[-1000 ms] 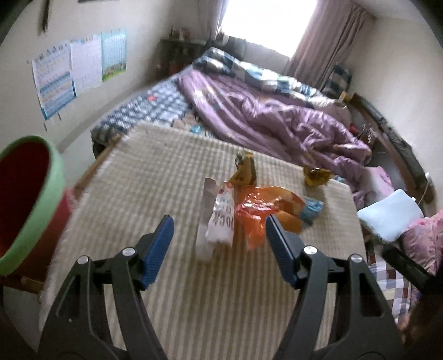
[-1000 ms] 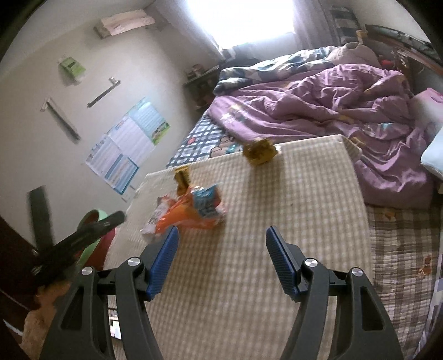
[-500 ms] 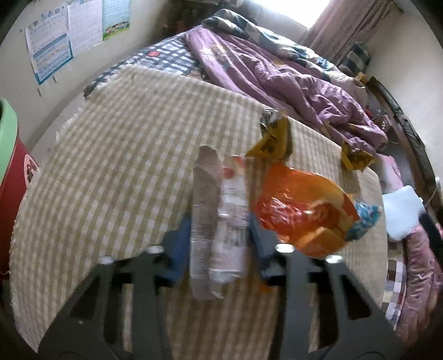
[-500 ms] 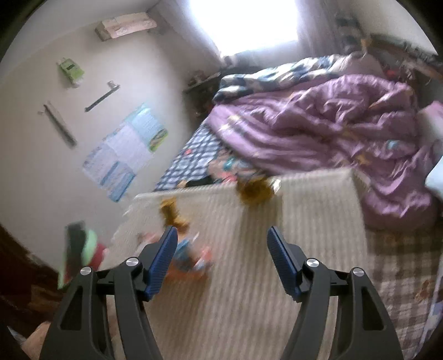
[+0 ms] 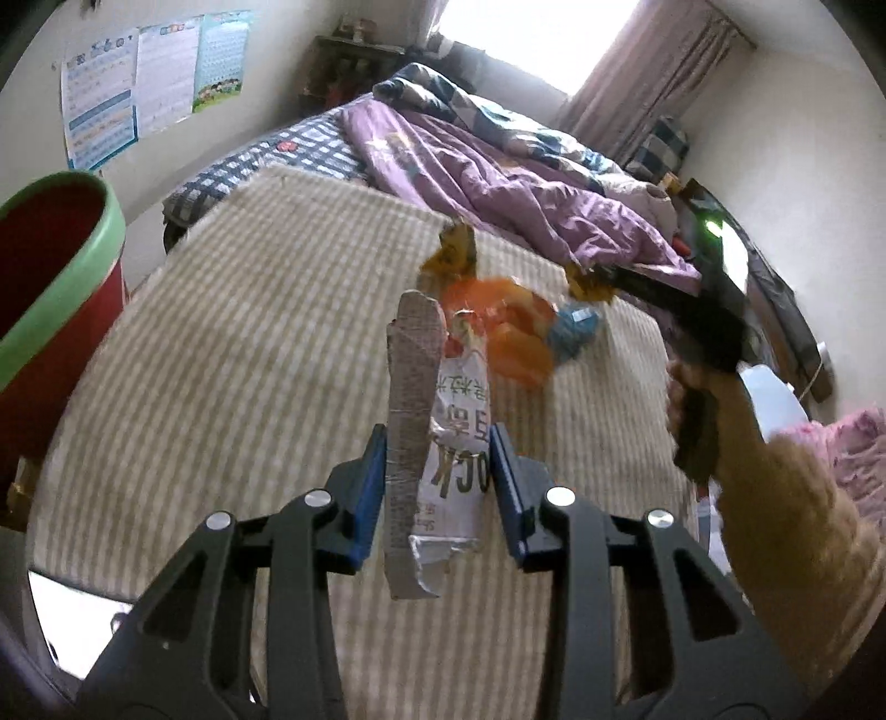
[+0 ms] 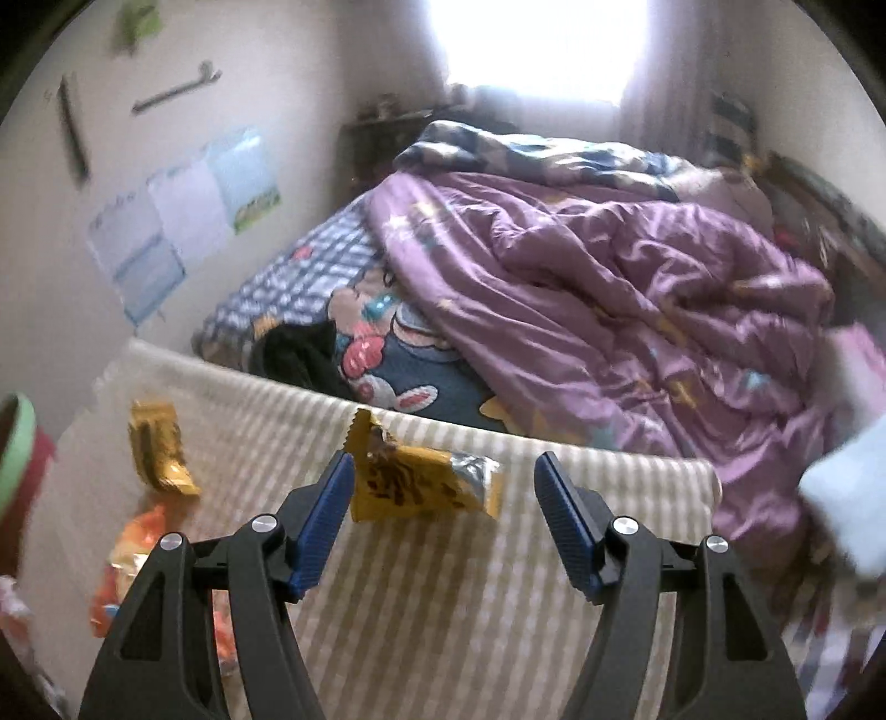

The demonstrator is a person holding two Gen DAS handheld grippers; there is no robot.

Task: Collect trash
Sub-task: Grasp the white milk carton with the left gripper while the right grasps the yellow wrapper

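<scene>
Trash first, from your left wrist: your left tongs (image 5: 436,473) pinch a white wrapper (image 5: 437,443) above the checked counter (image 5: 232,354), with an orange bag (image 5: 498,327) just beyond it and a red bin (image 5: 50,288) at the left edge. From your right wrist, your right tongs (image 6: 443,493) are spread wide, with a yellow wrapper (image 6: 415,482) lying on the counter between their tips, near its far edge by the bed (image 6: 609,288).

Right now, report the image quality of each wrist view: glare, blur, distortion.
Left wrist view: blown-out window at top, fisheye bending of the beige checked tablecloth, sharp print on the white and silver torn wrapper in the left gripper. Right wrist view: harsher window glare, motion blur on the wall posters and purple crumpled duvet; yellow snack wrapper fairly clear.
</scene>
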